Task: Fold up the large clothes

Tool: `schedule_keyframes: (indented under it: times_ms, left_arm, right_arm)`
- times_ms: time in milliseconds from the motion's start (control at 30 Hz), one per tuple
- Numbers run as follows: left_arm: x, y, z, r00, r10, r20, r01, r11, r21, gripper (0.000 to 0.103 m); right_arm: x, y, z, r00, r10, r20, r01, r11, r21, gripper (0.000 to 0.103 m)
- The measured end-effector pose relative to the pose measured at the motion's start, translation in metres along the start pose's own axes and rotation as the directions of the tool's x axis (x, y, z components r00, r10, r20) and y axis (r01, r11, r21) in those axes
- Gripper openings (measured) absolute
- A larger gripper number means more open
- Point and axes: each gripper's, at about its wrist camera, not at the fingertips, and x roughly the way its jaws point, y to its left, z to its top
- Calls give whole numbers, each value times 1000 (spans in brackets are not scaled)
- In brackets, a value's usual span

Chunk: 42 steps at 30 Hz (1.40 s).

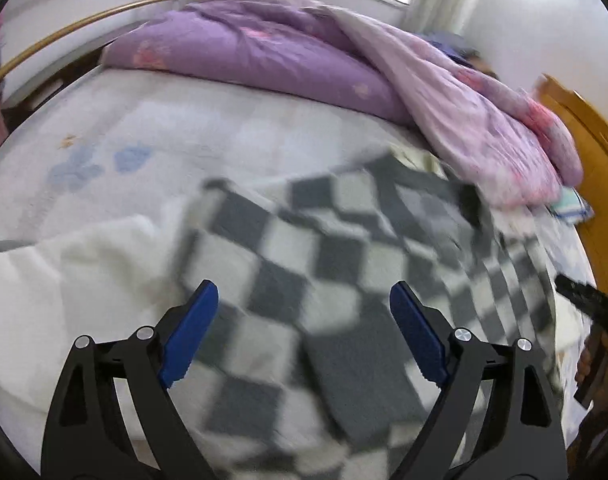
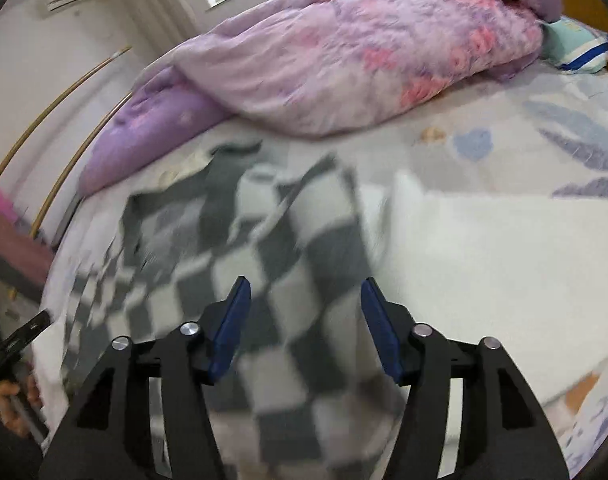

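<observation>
both tongs open above the checkered garment (image 1: 324, 264)

left tongs (image 1: 304, 296) spread wide, right tongs (image 2: 304, 292) half open; neither holds anything above the bed (image 1: 163, 120).

Left gripper (image 1: 304, 294): 2 black skeletal fingers with triangular cut-outs, 4 round silver pivot screws, blue ridged pads (image 1: 189, 334) toothed along the lower edge. Right gripper (image 2: 304, 290): same black frame, 4 silver screws, same blue pads (image 2: 227, 332). Hand (image 1: 594, 364) wrapped around a black handle at frame edge.
</observation>
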Motion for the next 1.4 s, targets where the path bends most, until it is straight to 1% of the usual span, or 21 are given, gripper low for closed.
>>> schedule_keyframes:
  times_ms: [100,200,267,333,400,500,567,600,667,767,800,833,867,900,933,1033,1133,1167,1233,1333,1400]
  left_arm:
    - [18,32,28,998,46,-39,-50,995,-88,88]
    - [39,58,44,994,41,-103,-58,985,-160,88]
    - [49,70,50,993,36,-114,-59,977,-203,88]
    - [64,76,55,991,22,-134,-51,975,-216,88]
    - [78,75,60,990,16,-142,-47,975,-217,88]
    - [89,66,65,992,24,-127,-46,984,-174,85]
    - [101,59,67,987,46,-152,-66,989,-130,76]
    - [106,57,67,985,54,-165,-74,990,-119,67]
    - [115,55,67,980,78,-185,-98,990,-100,63]
    - [122,56,66,977,100,-191,-118,989,-86,57]
    - [123,57,66,976,106,-192,-124,989,-85,53]
    - [124,57,65,975,110,-193,-128,988,-85,47]
    - [124,58,65,974,123,-190,-140,987,-79,43]
    - [123,56,65,975,125,-183,-141,987,-78,34]
    - [120,54,65,977,122,-175,-137,987,-78,25]
    - [102,47,66,985,117,-126,-126,990,-60,16]
    - [70,42,65,996,73,-51,-76,995,-63,15]
    - [53,40,63,998,52,-23,-53,997,-56,15]
    - [29,37,59,1000,12,2,-12,999,-46,15]
    - [-12,33,48,999,-26,40,27,999,-33,15]
    - [-38,30,36,997,-53,65,55,998,-38,15]
  right_arm:
    - [17,-15,20,999,35,-18,-33,996,88,56]
    - [30,-21,37,999,32,-30,-28,993,112,56]
    - [38,-20,44,999,17,-48,-11,993,115,57]
    - [50,-21,49,997,24,-72,-15,992,124,57]
    - [62,-23,52,995,2,-100,12,991,135,57]
    - [78,-29,54,993,17,-121,4,986,168,57]
    - [87,-34,54,990,43,-131,-17,981,194,57]
    - [90,-36,54,989,58,-133,-30,979,204,57]
    - [93,-38,55,989,67,-132,-38,977,210,57]
    - [100,-42,55,987,89,-134,-57,973,223,57]
    - [103,-44,54,986,94,-137,-60,971,233,57]
    - [103,-44,53,986,92,-136,-58,970,235,54]
    - [103,-44,52,988,94,-126,-63,971,231,35]
    - [101,-42,51,988,104,-116,-76,972,223,26]
    - [97,-38,51,991,91,-99,-69,976,207,24]
    - [77,-20,48,998,63,-28,-60,991,120,21]
    - [45,-7,46,995,91,44,-94,993,78,20]
    - [31,-2,44,993,100,65,-104,993,56,19]
    - [7,7,39,989,115,90,-118,993,23,19]
    - [-33,24,25,981,159,114,-158,987,-13,19]
    - [-59,35,15,978,163,127,-157,986,-54,19]
